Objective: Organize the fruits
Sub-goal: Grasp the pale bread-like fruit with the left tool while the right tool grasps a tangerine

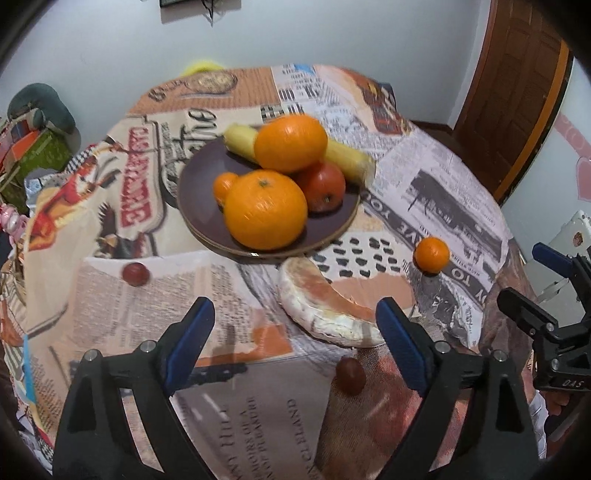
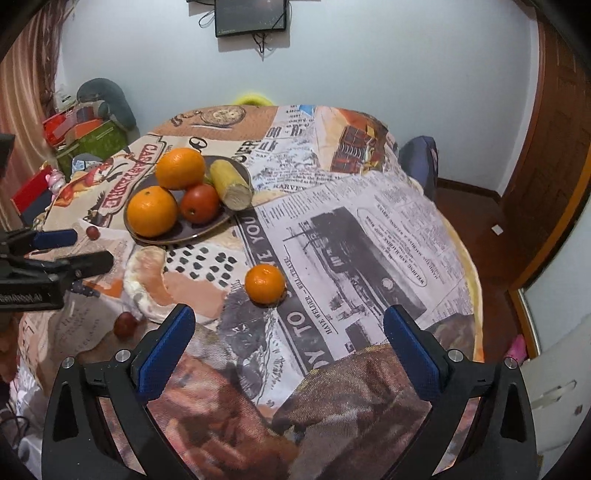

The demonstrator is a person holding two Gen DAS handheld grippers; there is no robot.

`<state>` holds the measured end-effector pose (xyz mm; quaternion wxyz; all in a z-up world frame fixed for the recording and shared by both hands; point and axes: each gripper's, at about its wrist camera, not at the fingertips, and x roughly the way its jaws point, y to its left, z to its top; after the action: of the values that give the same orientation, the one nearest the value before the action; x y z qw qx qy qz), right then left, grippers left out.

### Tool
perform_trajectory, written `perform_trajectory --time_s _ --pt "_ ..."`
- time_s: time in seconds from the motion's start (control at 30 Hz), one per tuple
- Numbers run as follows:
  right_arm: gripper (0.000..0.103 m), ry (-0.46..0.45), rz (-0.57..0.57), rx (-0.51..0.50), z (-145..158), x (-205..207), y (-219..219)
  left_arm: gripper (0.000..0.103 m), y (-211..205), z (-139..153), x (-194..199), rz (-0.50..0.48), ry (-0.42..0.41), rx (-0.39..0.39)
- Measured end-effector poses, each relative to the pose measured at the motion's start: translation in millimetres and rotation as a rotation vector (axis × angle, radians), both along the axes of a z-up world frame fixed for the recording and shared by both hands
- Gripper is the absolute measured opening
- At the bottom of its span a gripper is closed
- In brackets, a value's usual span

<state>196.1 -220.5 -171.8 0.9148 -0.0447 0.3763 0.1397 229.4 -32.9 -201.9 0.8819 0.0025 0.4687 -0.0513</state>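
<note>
Though both grippers [image 1: 295, 343] [image 2: 288, 347] gape empty, small mandarin [image 1: 224, 187] half-hidden behind front orange [image 1: 265, 209] on plate [image 1: 199, 184].

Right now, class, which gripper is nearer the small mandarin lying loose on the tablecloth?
Right. The right gripper sits open just short of the small mandarin; the left gripper is farther, with the mandarin off to its right.

You're working in a lived-in home: a round table under a newspaper-collage printed tablecloth [image 2: 369, 229], pale painted walls with a small dark wall-mounted screen [image 2: 251, 16], a brown panelled wooden door [image 1: 517, 103], and cluttered colourful boxes [image 2: 85, 136] beside a curtain.
</note>
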Motion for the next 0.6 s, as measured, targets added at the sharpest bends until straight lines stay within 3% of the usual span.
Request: perform_trajectory --time_s 0.33,0.6 --pt "0.091 0.033 0.062 0.001 -19.8 22.0 9.5 0.09 -9.1 -37.2 21.1 0.002 0.088 -0.041" --pt "0.066 0.102 0.106 0.048 -36.1 41.1 17.2 0.09 -14.2 -47.0 30.9 -0.001 0.082 -0.037"
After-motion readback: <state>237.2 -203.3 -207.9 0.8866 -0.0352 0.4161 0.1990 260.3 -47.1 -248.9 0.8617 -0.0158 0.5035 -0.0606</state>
